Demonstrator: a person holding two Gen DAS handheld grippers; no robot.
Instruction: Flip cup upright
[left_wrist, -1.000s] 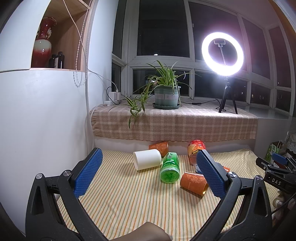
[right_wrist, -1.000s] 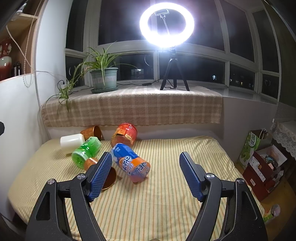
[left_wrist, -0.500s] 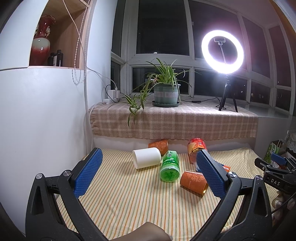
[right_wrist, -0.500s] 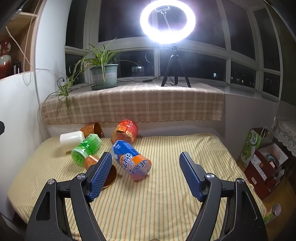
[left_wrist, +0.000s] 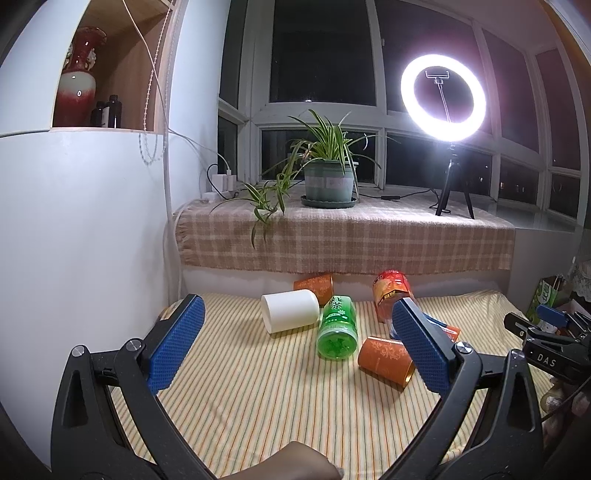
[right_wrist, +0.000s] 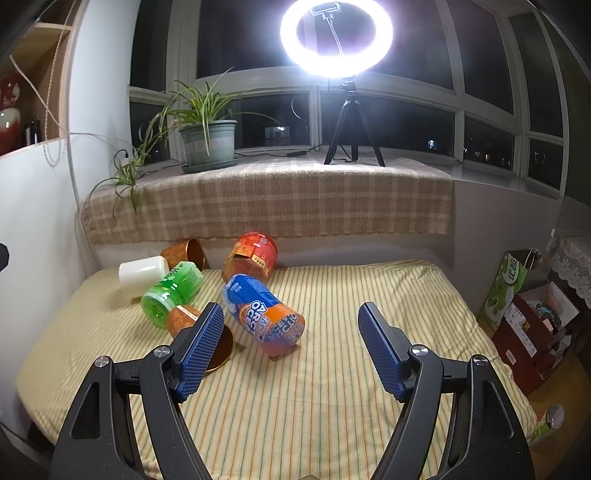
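Observation:
Several cups lie on their sides on the striped cloth. A white cup (left_wrist: 290, 311) (right_wrist: 142, 272), a green cup (left_wrist: 338, 326) (right_wrist: 171, 293), two orange cups (left_wrist: 384, 359) (left_wrist: 314, 283), a red cup (left_wrist: 390, 291) (right_wrist: 251, 256) and a blue-and-orange Oreo cup (right_wrist: 264, 314). My left gripper (left_wrist: 295, 343) is open and empty, short of the white and green cups. My right gripper (right_wrist: 291, 345) is open and empty, just in front of the Oreo cup. The near orange cup (right_wrist: 183, 318) is partly hidden behind the right gripper's left finger.
A checked-cloth window ledge (left_wrist: 343, 236) holds a potted plant (left_wrist: 328, 181) and a ring light on a tripod (left_wrist: 443, 98). A white wall and shelf with a red vase (left_wrist: 79, 83) stand at the left. Boxes and bags (right_wrist: 524, 299) sit on the floor at the right.
Both grippers have moved slightly forward toward the cups, which sit a little lower and nearer in view. Jaws stay open. No cup has moved.

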